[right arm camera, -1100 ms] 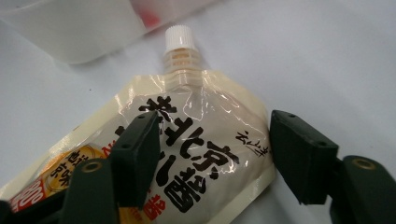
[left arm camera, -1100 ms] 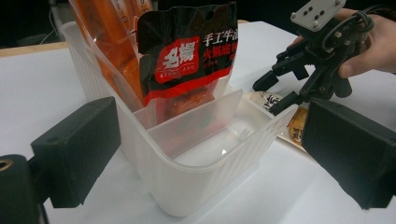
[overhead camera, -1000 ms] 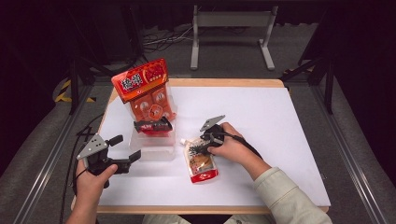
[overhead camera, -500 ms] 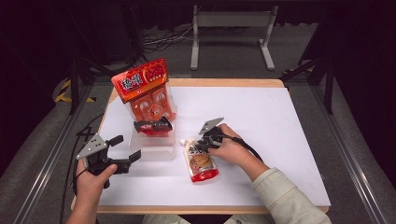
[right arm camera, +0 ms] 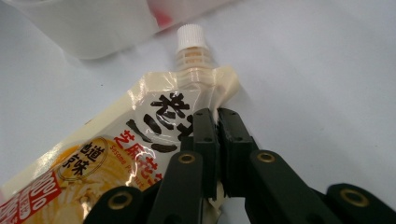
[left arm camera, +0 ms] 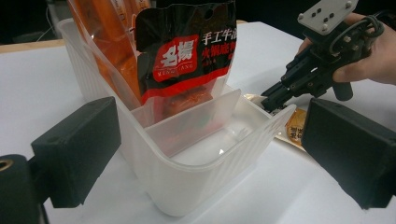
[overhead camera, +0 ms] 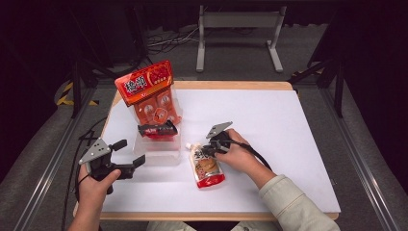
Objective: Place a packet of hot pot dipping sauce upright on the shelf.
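The right tongs [overhead camera: 206,150] sit just right of centre in the high view, their jaws having just been closing and now pinched tight on the upper edge of a spouted sauce pouch [overhead camera: 205,166]. In the right gripper view the two black jaws meet on the pouch's [right arm camera: 140,140] cream-coloured top seam, just below and to the right of its white screw cap [right arm camera: 191,36]. The pouch lies flat on the white surface [overhead camera: 288,134], cap end toward the upper left of the high view, red bottom edge toward the lower part of the frame.

The left tongs [overhead camera: 129,155] are at the lower left of the high view, jaws spread wide and holding nothing. They point at a clear plastic bin [overhead camera: 159,153] that stands just left of the pouch. In the left gripper view the bin [left arm camera: 196,177] fills the gap between the two black jaws, with a divider [left arm camera: 196,121] across its inside; the near compartment is bare, and a black-and-red packet [left arm camera: 187,56] stands upright behind the divider. A tall orange packet [overhead camera: 146,91] rises from the far end of the bin, leaning toward the upper left of the high view. The right tongs [left arm camera: 273,99] show at the upper right of the left gripper view, tips down on the pouch beside the bin.
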Demonstrator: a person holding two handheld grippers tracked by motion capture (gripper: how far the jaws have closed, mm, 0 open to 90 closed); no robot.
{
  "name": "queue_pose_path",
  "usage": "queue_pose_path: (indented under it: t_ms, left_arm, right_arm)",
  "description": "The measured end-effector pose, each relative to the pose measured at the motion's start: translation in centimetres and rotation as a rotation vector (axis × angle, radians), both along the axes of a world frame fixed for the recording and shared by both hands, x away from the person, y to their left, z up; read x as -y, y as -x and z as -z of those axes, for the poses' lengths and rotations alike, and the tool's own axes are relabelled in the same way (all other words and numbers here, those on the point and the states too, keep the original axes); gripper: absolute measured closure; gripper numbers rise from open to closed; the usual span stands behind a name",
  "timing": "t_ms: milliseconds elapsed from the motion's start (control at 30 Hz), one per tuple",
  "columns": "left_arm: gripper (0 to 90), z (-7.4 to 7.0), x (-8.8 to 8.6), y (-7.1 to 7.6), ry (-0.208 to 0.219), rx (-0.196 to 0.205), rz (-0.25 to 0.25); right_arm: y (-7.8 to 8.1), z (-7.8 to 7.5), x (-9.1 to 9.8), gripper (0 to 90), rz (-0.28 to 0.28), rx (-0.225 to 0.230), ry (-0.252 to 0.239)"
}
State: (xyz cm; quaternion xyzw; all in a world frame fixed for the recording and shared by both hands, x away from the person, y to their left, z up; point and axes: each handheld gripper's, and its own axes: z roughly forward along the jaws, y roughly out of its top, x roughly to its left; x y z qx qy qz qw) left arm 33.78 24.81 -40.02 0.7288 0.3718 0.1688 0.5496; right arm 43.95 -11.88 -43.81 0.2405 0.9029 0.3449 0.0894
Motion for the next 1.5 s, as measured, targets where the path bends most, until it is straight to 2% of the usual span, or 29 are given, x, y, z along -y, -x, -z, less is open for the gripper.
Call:
queue_pose_path:
  t_ms: [200,367,567,700,1067,1200,1367,1500]
  left_arm:
    - [5.7,0.0,-0.1,0.0,0.000,0.004,0.000]
    - [5.7,-0.1,-0.1,0.1,0.003,0.007,-0.001]
    - [5.5,0.0,0.0,0.1,0.007,0.001,0.003]
    - [5.5,0.0,0.2,0.0,0.017,0.006,0.007]
    - [5.5,-0.1,0.4,0.2,0.046,0.022,0.017]
    - [6.7,-0.1,0.5,0.2,0.048,0.017,0.032]
    - [6.7,-0.3,0.7,0.3,0.046,0.028,0.044]
    - [7.1,-0.3,0.8,0.3,0.037,0.019,0.054]
  right_arm:
    - [0.2,-0.2,0.1,87.7,-0.002,0.018,-0.008]
    - [0.4,-1.1,0.3,88.0,-0.006,0.028,-0.030]
    - [0.9,-2.7,1.2,88.4,-0.020,0.024,-0.118]
    - [1.5,-4.0,1.7,88.6,-0.036,0.032,-0.160]
    - [3.3,-6.1,2.4,88.9,-0.087,0.056,-0.237]
    - [3.9,-7.0,2.6,88.8,-0.120,0.037,-0.273]
    - [4.7,-7.9,2.6,88.9,-0.153,0.040,-0.303]
    - [5.1,-8.5,2.6,89.0,-0.194,0.029,-0.343]
